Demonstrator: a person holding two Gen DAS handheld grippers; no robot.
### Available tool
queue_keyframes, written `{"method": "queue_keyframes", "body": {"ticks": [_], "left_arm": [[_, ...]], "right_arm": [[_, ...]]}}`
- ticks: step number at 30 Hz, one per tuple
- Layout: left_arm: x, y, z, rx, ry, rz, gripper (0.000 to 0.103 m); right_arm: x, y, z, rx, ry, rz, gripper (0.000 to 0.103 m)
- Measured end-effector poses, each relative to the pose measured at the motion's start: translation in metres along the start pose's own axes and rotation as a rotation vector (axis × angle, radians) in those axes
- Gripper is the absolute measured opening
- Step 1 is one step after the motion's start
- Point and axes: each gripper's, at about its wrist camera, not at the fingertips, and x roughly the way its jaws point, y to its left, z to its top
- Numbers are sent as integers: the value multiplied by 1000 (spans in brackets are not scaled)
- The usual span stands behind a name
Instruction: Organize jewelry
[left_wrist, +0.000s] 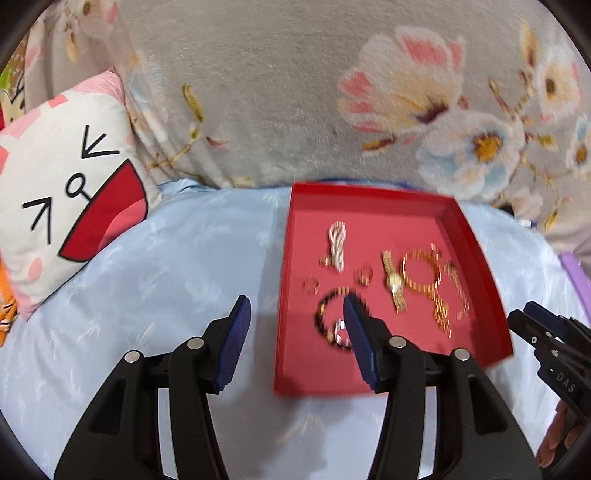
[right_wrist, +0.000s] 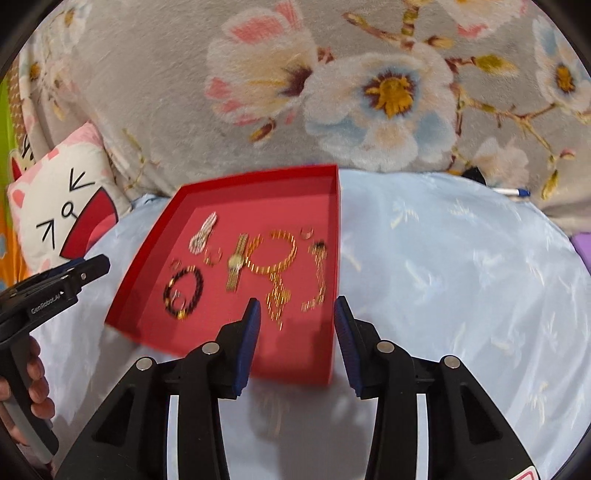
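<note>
Left wrist view: my left gripper (left_wrist: 295, 332) hangs with jaws apart and empty above the near left edge of the red tray (left_wrist: 284, 295), where the jewelry lies spread: black bead bracelet (left_wrist: 325, 314), gold watch (left_wrist: 394, 282), gold chain (left_wrist: 424, 273). My right gripper (right_wrist: 297, 328), also released and empty, straddles the tray's right wall. On this soft blue bedding (left_wrist: 147, 277), I judge a careless nudge could tip the tray and tangle the chains.

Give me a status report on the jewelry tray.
Left gripper open, empty. Right gripper open, empty. Jewelry lies in the red tray on the bedsheet. Nothing blocks it.
</note>
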Motion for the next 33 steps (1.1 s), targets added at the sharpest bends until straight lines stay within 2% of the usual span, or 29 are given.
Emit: {"method": "queue_keyframes", "body": {"ticks": [2, 6, 10, 14, 18, 24, 28, 30, 33], "left_arm": [[-5, -5, -15, 15, 3, 14, 50], [-13, -13, -43, 13, 23, 2, 50], [-16, -19, -65, 12, 26, 28, 50], [-17, -22, -83, -1, 44, 31, 50], [-18, -23, -100, -13, 49, 37, 60], [-27, -27, -116, -17, 12, 68, 67], [-27, -29, -124, -12, 21, 75, 74], [-30, -28, -124, -24, 10, 76, 76], [-37, -30, -127, -22, -19, 81, 84]], "right_arm": [[-8, 4, -17, -6, 5, -11, 41], [-21, 11, -46, 1, 13, -2, 48], [-30, 16, -66, 8, 7, -15, 51], [-37, 21, -80, -7, 2, -40, 58], [-41, 25, -94, -17, 3, -52, 63], [-47, 29, -111, -40, -14, -81, 70], [-52, 30, -116, -37, -28, -84, 73], [-56, 31, -118, -35, -46, -97, 78], [-62, 32, -122, -35, -63, -106, 84]]}}
